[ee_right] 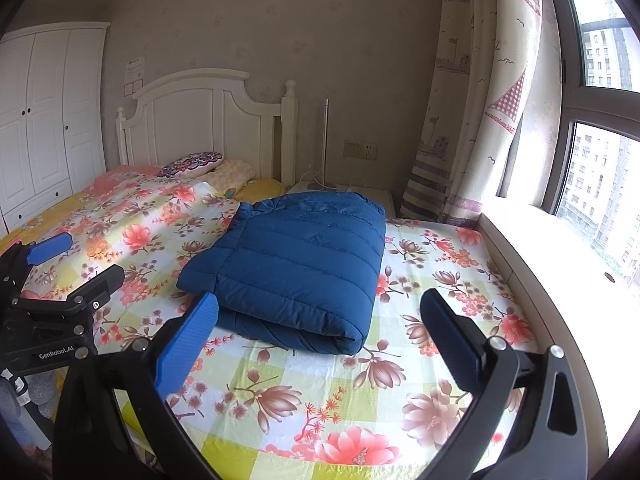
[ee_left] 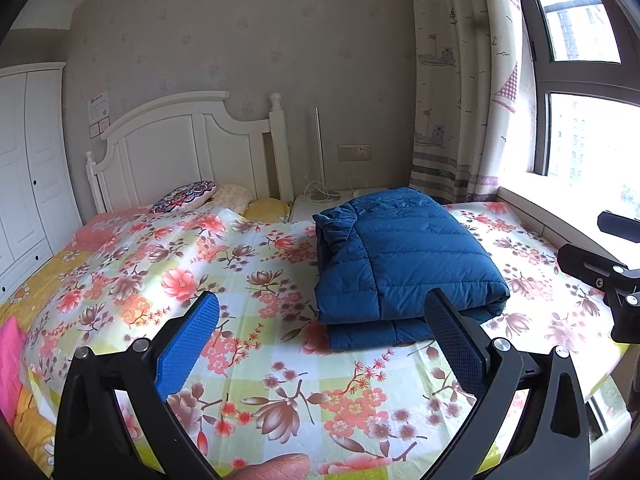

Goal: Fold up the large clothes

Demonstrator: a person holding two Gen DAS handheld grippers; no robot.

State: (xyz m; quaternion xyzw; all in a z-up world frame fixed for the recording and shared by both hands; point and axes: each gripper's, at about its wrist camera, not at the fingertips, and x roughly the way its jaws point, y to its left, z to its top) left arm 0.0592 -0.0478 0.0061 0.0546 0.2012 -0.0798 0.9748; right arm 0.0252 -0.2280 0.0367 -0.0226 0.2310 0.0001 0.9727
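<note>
On the floral bedsheet (ee_right: 400,384), one folded blue puffer jacket (ee_right: 296,264), two grippers short of it, left gripper (ee_left: 320,344) and right gripper (ee_right: 320,340) both spread wide, holding nothing.

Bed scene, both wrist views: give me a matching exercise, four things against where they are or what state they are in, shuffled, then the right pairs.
Things:
1. jacket
2. patterned pillow
3. left tool
4. wardrobe

Places or states:
A. against the wall, left of the headboard, doors shut
B. open, empty, above the floral sheet
C. folded, lying on the sheet
D. at the head of the bed, by the headboard

Pairs: 1-C, 2-D, 3-B, 4-A
</note>
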